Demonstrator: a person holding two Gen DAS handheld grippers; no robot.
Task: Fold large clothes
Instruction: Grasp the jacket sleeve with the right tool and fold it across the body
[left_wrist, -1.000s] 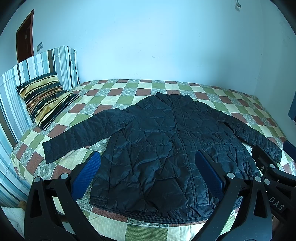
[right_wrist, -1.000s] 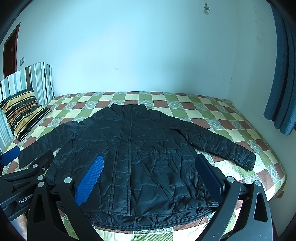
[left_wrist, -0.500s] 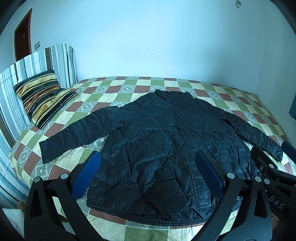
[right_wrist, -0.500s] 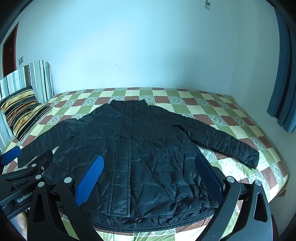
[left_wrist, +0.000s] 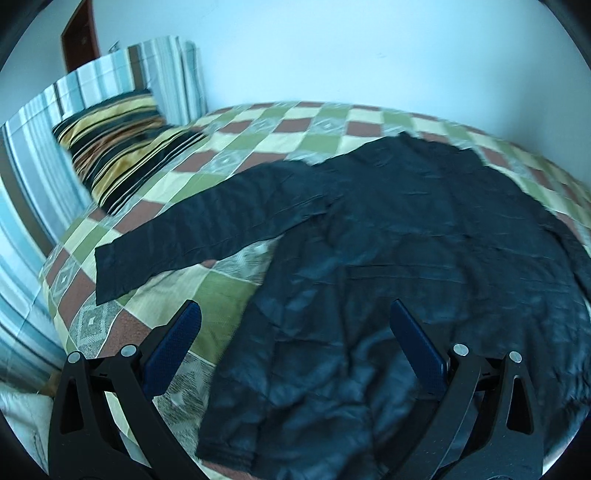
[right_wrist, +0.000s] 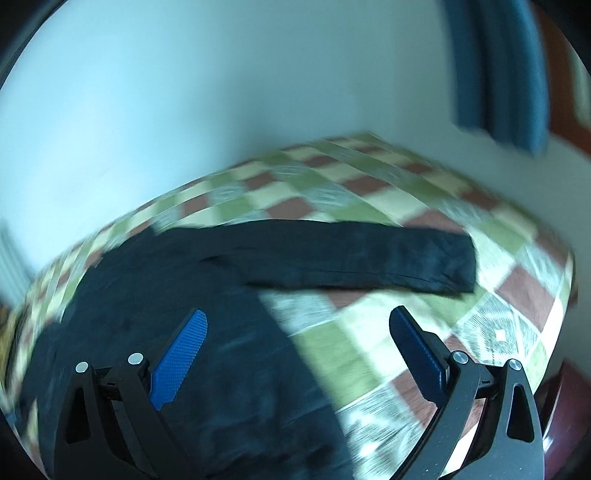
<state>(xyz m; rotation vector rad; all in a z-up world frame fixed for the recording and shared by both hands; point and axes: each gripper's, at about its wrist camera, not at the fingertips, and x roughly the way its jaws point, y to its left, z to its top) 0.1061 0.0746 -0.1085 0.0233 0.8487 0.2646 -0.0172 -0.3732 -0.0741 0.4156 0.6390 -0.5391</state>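
Note:
A black quilted jacket (left_wrist: 424, 266) lies spread flat, front up, on a checkered bed (left_wrist: 229, 295). Its left sleeve (left_wrist: 207, 229) stretches out toward the pillow side. In the right wrist view the jacket body (right_wrist: 177, 295) fills the lower left and its right sleeve (right_wrist: 362, 258) stretches out to the right. My left gripper (left_wrist: 293, 325) is open and empty above the jacket's lower left part. My right gripper (right_wrist: 297, 325) is open and empty above the jacket's right side, below the sleeve. Both views are blurred by motion.
A striped pillow (left_wrist: 114, 147) leans on a striped headboard (left_wrist: 44, 147) at the bed's left end. A white wall runs behind the bed. A blue curtain (right_wrist: 498, 70) hangs at the right. The bed's right edge (right_wrist: 554, 295) drops off past the sleeve cuff.
Both grippers have moved in closer to the bed and swung apart: the left view now faces the left sleeve, the right view the right sleeve. Both stay open. The jacket has not moved.

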